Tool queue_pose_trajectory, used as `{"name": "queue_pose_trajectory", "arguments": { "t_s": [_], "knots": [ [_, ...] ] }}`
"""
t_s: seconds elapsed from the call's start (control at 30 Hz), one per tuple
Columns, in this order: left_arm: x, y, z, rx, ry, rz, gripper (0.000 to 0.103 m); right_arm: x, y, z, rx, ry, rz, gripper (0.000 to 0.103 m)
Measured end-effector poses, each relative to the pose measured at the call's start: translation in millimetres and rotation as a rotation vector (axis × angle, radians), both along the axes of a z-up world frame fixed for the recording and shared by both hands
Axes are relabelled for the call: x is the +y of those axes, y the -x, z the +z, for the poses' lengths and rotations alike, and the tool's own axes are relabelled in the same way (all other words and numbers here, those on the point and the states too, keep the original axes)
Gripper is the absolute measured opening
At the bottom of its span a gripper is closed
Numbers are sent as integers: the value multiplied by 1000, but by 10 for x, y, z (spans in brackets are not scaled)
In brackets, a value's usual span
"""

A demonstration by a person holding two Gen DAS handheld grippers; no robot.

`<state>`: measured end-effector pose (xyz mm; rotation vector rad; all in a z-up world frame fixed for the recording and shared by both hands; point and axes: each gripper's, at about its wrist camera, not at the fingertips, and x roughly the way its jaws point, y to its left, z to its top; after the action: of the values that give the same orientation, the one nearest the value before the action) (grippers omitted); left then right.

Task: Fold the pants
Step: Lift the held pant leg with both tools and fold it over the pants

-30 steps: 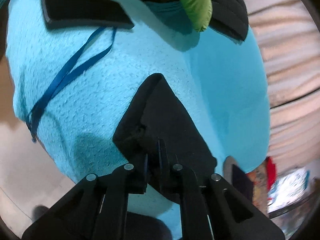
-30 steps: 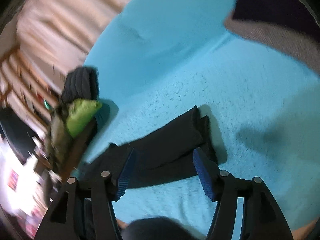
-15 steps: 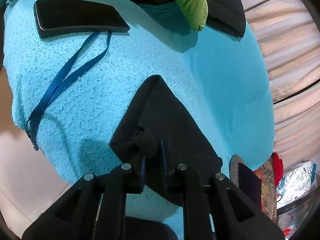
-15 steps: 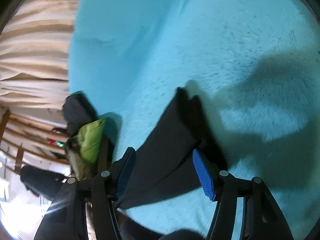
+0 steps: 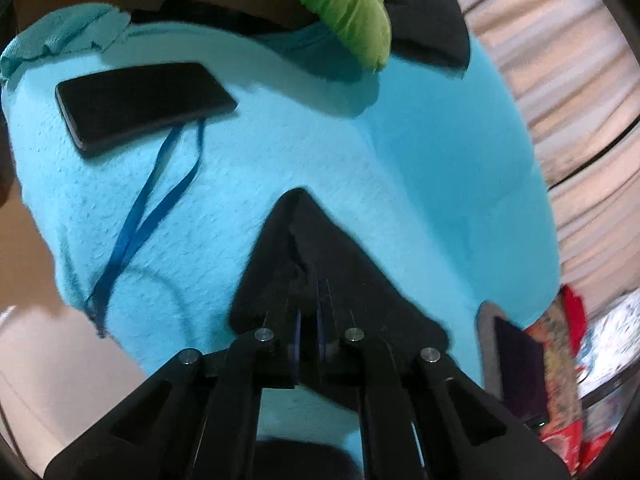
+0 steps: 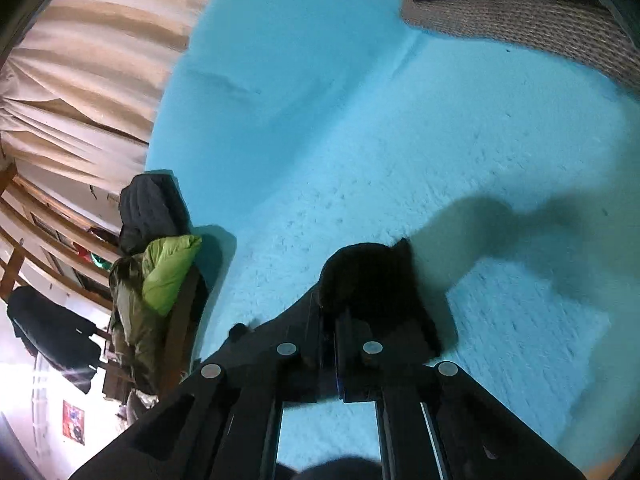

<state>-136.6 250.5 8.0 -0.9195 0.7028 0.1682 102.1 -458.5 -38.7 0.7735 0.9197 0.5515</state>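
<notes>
The black pants [image 5: 332,276] lie on a turquoise towel-covered surface [image 5: 248,168]. In the left wrist view my left gripper [image 5: 308,316] is shut on one end of the pants, whose corner points away from me. In the right wrist view my right gripper [image 6: 329,320] is shut on the other end of the pants [image 6: 376,284], with the cloth bunched just past the fingers and lifted off the turquoise cover [image 6: 400,140].
A black phone [image 5: 140,108] with a blue lanyard [image 5: 156,216] lies at the far left of the towel. A green and black jacket [image 5: 360,12] hangs at the far edge. A grey-edged cushion [image 6: 520,12] sits far right in the right wrist view.
My right gripper was open over the pants' end and has closed on it. My left gripper stayed shut on the pants and pulled back a little.
</notes>
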Motion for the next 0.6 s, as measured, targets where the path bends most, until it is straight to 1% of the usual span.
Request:
{"name": "queue_pose_trajectory", "arguments": {
  "t_s": [0.03, 0.07, 0.1, 0.13, 0.23, 0.27, 0.33, 0.4, 0.53, 0.6],
  "knots": [
    [9, -13, -84, 27, 9, -5, 3, 3, -10, -66, 19, 7, 5, 3],
    [18, -6, -170, 41, 30, -2, 3, -9, -22, -237, 75, 16, 6, 3],
    [32, 17, -189, 26, 39, 2, 3, -29, -21, -382, 131, 4, -6, 3],
    [38, 36, -170, 17, 39, 5, 3, -57, -7, -470, 161, -16, -17, 3],
    [53, 76, -74, -9, 25, 11, 3, -48, 41, -475, 151, -31, -22, 3],
    [42, 67, -73, -6, 13, 11, 3, -26, 44, -467, 144, -13, -18, 3],
    [28, 18, -187, 37, 9, 5, 3, -18, -3, -555, 161, 4, -14, 3],
    [19, 42, -210, 22, 9, 12, 3, -56, -31, -616, 177, -30, -22, 3],
    [43, 87, -218, 10, 9, 9, 5, -55, -17, -588, 155, -1, -17, 3],
    [49, 88, -193, 6, -3, 7, 4, -50, -18, -510, 121, 13, -20, 3]
  ]
}}
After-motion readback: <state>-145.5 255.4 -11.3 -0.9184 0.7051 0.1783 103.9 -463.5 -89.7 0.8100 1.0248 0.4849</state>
